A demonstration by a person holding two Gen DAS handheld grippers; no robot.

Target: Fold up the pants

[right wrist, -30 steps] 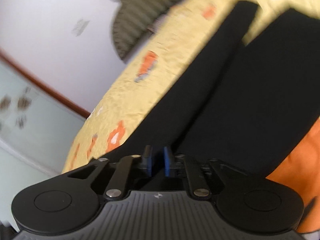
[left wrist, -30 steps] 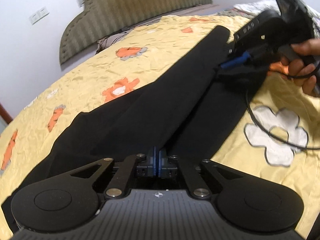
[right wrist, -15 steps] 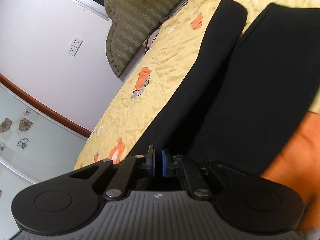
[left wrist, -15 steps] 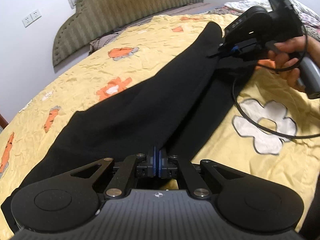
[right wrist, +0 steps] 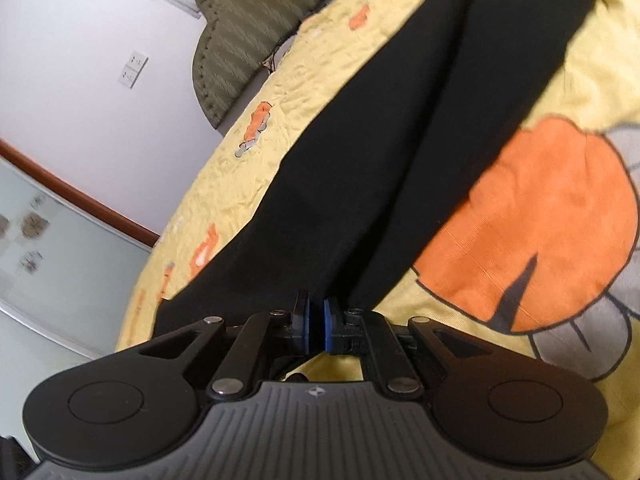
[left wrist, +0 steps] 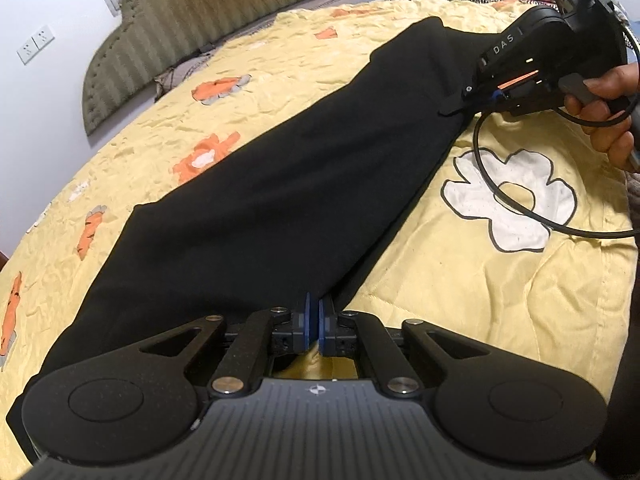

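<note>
Meanwhile, black pants (left wrist: 288,184) lay lengthwise on the yellow bed quilt (left wrist: 460,288); the left hand-held gripper (left wrist: 314,322) was opening, cloth edge between its pads, while the right hand-held gripper (right wrist: 316,326) pinched the pants' edge

Black ribbed grippers, blue-padded fingers (left wrist: 306,322) (white "DAS" lettering), looping black cable (left wrist: 516,216)

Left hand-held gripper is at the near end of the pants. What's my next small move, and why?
Probably let the left hand-held gripper finish opening and ease back off the pants. Its jaws are opening at the near edge, the fabric lies flat on the quilt, and the right hand-held gripper is shut on the far edge.
</note>
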